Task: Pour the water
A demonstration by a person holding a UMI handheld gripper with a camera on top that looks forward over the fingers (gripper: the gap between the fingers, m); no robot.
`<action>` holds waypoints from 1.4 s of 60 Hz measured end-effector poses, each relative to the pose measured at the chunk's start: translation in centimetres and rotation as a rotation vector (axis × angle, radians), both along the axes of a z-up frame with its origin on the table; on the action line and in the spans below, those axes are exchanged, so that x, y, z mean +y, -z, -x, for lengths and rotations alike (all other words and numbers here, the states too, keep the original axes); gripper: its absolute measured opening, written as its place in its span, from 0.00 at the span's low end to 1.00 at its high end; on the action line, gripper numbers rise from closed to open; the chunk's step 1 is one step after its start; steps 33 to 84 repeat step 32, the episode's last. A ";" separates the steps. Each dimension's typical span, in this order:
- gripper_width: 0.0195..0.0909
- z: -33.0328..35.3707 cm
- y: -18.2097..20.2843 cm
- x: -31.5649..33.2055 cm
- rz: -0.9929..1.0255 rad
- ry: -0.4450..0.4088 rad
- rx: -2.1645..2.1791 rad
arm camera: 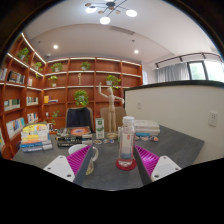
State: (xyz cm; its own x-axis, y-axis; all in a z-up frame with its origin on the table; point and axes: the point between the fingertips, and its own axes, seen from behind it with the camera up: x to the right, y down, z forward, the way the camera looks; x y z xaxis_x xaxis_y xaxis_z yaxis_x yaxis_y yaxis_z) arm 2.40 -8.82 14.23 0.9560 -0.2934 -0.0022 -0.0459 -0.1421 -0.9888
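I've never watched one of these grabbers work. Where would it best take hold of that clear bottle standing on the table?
Probably around the middle of the clear bottle, coming straight on from the near side. It stands upright between the open gripper fingers, its straight sides facing the pink pads, so closing there should hold it steady.

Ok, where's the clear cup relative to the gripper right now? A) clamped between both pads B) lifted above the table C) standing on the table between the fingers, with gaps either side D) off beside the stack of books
C: the clear cup stands on the grey table, midway between the open gripper fingers, neither pad touching it.
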 end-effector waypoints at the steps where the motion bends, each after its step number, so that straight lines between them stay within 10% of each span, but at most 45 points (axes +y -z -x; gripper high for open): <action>1: 0.93 0.4 -0.4 -0.6 0.003 -0.003 -0.004; 27: 0.92 8.8 -5.0 -7.1 -0.051 -0.183 -0.002; 84: 0.92 9.4 -5.7 -6.9 -0.069 -0.192 0.001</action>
